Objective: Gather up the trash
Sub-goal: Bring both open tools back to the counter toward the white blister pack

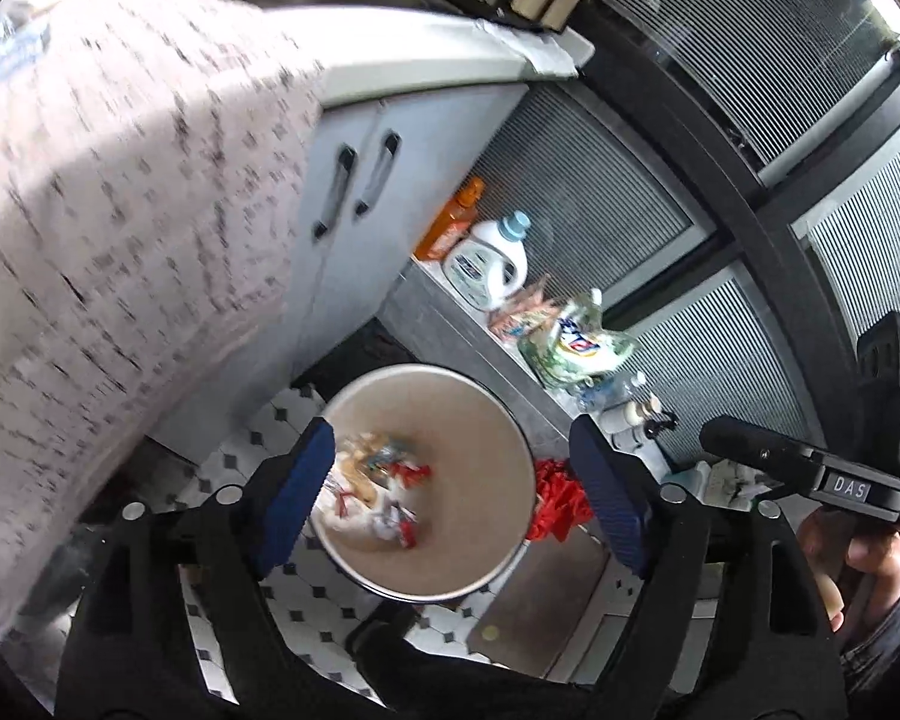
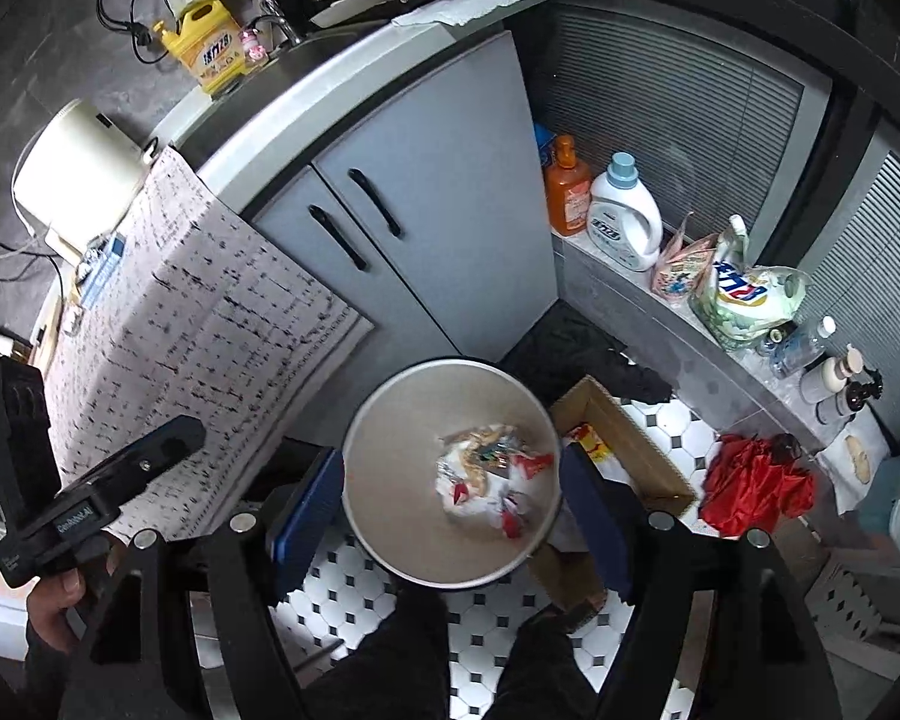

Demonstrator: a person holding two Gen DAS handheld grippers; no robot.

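Observation:
A round metal trash bin (image 1: 498,564) (image 2: 384,414) stands on the tiled floor, seen from straight above in both wrist views. Crumpled wrappers and paper scraps (image 1: 378,489) (image 2: 492,480) lie at its bottom, white with red and coloured bits. My left gripper (image 1: 450,501) hangs over the bin, blue pads wide apart and nothing between them. My right gripper (image 2: 450,498) also hovers above the bin, open and empty. Each view shows the other gripper's body at its edge, held in a hand (image 1: 852,546) (image 2: 60,594).
A patterned cloth (image 1: 120,228) (image 2: 210,324) drapes off the counter at the left. Grey cabinet doors (image 2: 426,222) stand behind the bin. A cardboard box (image 2: 624,438) and a red cloth (image 2: 756,483) lie to its right. Detergent bottles (image 2: 624,216) and bags line a ledge.

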